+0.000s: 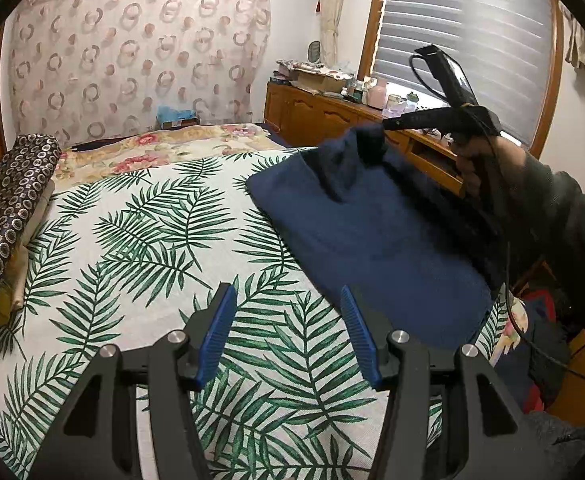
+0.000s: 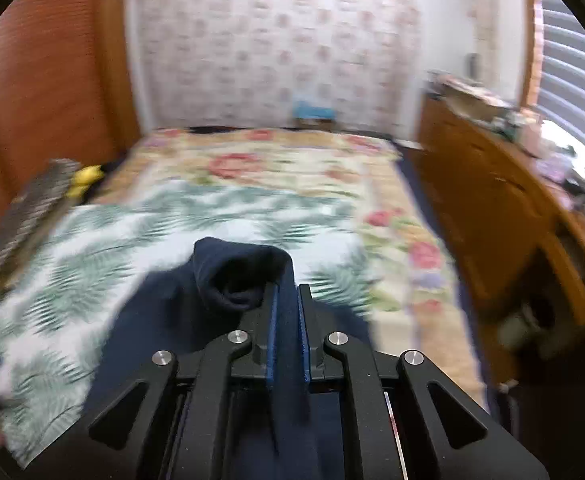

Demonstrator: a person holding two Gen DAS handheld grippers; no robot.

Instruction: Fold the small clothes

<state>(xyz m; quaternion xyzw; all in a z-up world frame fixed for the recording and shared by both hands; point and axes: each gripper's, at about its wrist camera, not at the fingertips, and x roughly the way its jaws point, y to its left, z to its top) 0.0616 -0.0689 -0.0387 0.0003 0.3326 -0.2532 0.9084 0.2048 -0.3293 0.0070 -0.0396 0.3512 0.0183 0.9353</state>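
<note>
The navy garment [image 1: 372,248] lies on the right half of the bed, spread over the palm-leaf bedspread [image 1: 140,240], with 1 corner lifted off the surface into a peak. In the right wrist view that raised corner [image 2: 248,276] bunches up directly ahead of the right tool [image 2: 287,300], whose 2 blue pads are clenched on a fold of the navy cloth; the cloth runs back between the pads and under the tool body. The left wrist view confirms this from the side: the right tool [image 1: 388,125] pinches the top of the peak, held by a hand [image 1: 480,168] in a dark sleeve (a black cable trails from the tool).

The left tool [image 1: 288,312] is released, its blue-padded fingers [image 1: 216,336] standing apart with nothing between them. It hangs over the bedspread just beside the near edge of the garment; 1 pad overlaps that edge in the picture, but contact cannot be confirmed.

Beyond the palm-leaf bedspread lies a floral quilt [image 1: 172,148]. A stack of folded fabrics [image 1: 8,216], topped with a dark circle-patterned piece, sits at the left edge of the bed. A wooden cabinet [image 1: 312,114] cluttered with small items stands along the right wall beneath a window blind [image 1: 468,52]. A patterned curtain [image 1: 140,48] covers the far wall. The right wrist view is motion-blurred outside the tool.
</note>
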